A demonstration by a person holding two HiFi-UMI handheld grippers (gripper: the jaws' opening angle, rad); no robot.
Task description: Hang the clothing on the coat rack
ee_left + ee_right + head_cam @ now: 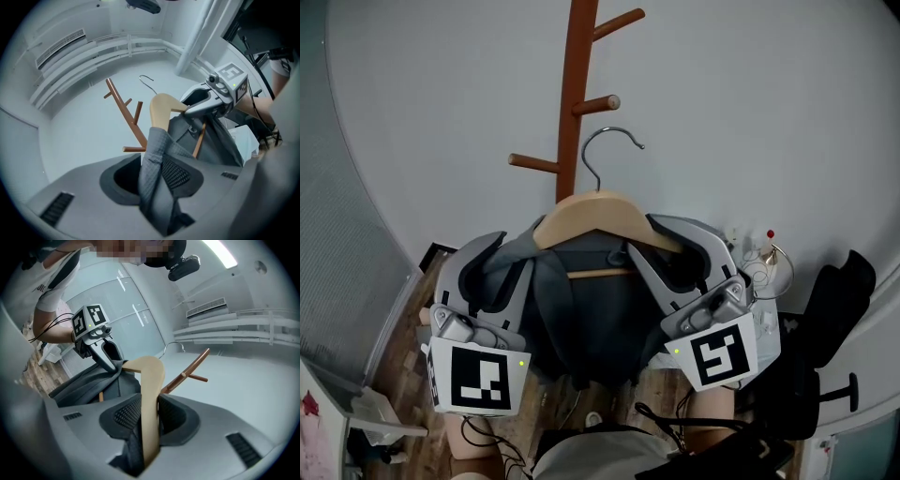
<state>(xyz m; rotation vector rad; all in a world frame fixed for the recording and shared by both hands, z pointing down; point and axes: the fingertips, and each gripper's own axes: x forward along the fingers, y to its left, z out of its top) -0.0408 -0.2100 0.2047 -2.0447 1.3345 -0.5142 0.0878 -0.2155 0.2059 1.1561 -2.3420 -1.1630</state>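
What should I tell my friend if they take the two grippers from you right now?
Left gripper: shut on the garment where it drapes one end of the hanger.
Right gripper: shut on the hanger's other arm.
Where: the garment is on the hanger, held up in front of the rack. The hook is near the post but on no peg.
Done: garment on hanger, raised to the rack.
Left: set the hook over a peg, then probably open both grippers.

You can read no text or numbers. The left white marker cube [478, 375] and the right white marker cube [720, 354] bear only black square patterns.
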